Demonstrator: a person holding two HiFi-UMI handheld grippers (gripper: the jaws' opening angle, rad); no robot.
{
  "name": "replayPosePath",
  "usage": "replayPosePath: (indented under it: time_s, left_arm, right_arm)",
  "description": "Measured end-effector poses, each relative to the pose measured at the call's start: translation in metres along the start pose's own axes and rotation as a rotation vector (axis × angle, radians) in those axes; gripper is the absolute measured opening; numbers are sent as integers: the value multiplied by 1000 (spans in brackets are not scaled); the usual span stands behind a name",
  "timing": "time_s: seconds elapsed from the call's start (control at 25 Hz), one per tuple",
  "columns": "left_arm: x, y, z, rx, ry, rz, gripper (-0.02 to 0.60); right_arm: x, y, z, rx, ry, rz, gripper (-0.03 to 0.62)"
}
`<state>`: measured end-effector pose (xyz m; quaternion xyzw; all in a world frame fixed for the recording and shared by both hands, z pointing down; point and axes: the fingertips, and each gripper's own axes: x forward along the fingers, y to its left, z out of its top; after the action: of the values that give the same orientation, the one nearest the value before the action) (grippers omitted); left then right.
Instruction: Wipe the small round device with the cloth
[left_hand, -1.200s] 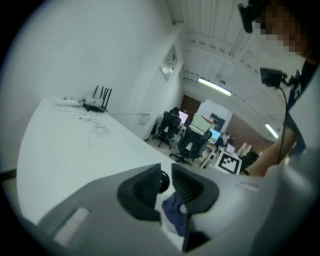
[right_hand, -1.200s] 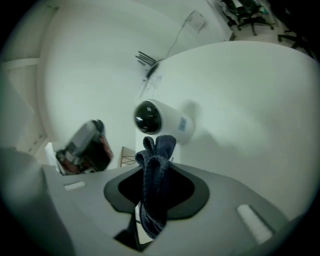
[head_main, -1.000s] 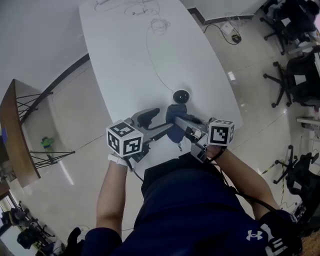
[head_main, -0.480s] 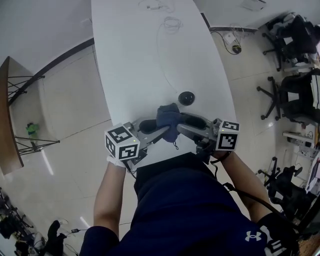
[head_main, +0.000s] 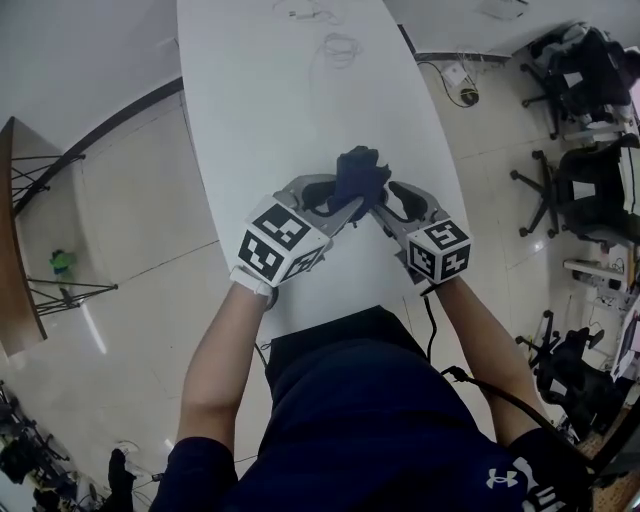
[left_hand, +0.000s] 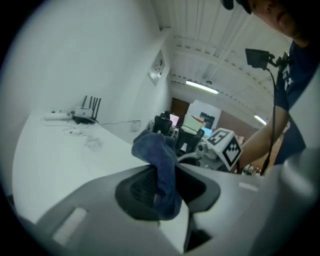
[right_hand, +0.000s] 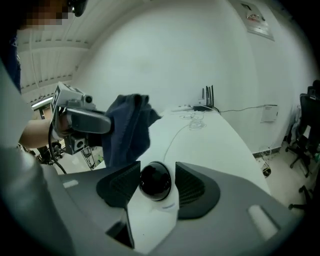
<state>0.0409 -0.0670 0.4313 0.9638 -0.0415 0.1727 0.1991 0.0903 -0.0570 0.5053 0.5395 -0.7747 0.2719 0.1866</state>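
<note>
The right gripper (right_hand: 159, 194) has just been closing w/ the small round device (right_hand: 155, 180) between its pads. Both pads look to touch its sides, so it reads as gripped, black dome facing back along the jaws. The left gripper (left_hand: 167, 186) has just been closing too and is clamped on the cloth (left_hand: 159, 159), which bunches above the pads and hangs a bit below them.

Step in hand, as I judge it: bring cloth to device and rub. To do it well:
- Keep the right gripper's hold firm but no tighter – the shell is rounded and could squirt out.
- Tilt the dome toward the cloth.
- Wipe w/ the loose bunched end, not the left gripper's hard tips.
- Use light circular passes on the dome, then do the white body.

Position: the device sits right between the right gripper's pads. The cloth hangs just beside it, up and toward the left gripper – not touching, as far as I can tell. Whether the device rests on the desk (head_main: 270, 90) or is lifted, can't tell. In the head view both grippers meet over the desk's near end, toward its right edge, and the cloth hides the device there.
</note>
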Motion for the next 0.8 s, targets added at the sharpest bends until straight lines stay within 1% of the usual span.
replayPosePath:
  time_s: [0.04, 0.12, 0.24, 0.28, 0.36, 0.44, 0.52, 0.6, 0.68, 0.72, 0.76, 0.8]
  left_arm:
    - [10, -3, 3, 26, 28, -25, 94]
    - [28, -6, 3, 55, 97, -86, 94]
    - [49, 0, -8, 44, 224, -190, 95]
    - [55, 4, -12, 24, 265, -223, 95]
    - [65, 15, -22, -40, 335, -284, 97]
    - [71, 24, -30, -126, 377, -340, 97]
    - [73, 34, -34, -202, 395, -382, 98]
    - [75, 48, -40, -268, 401, -377, 98]
    - [78, 67, -56, -324, 425, -330, 97]
    - [78, 74, -67, -335, 453, -310, 96]
    - [78, 77, -79, -331, 488, -293, 95]
    - [78, 80, -91, -310, 522, -271, 97]
  right_arm:
    - [2, 2, -2, 5, 6, -2, 209]
    - [3, 2, -4, 10, 12, -13, 209]
    - [2, 4, -4, -4, 4, -20, 208]
    - [1, 3, -4, -2, -2, -18, 209]
    - [-1, 2, -4, 9, -9, -16, 208]
    - [-3, 2, -5, 16, -10, -20, 207]
    - [-3, 2, -5, 21, -13, -28, 209]
    - [-3, 2, -5, 28, -15, -32, 209]
    - [-3, 1, -5, 38, -18, -34, 209]
    - [-3, 1, -5, 44, -20, -35, 209]
    - [-3, 1, -5, 50, -22, -35, 209]
    - [-3, 1, -5, 54, -24, -36, 209]
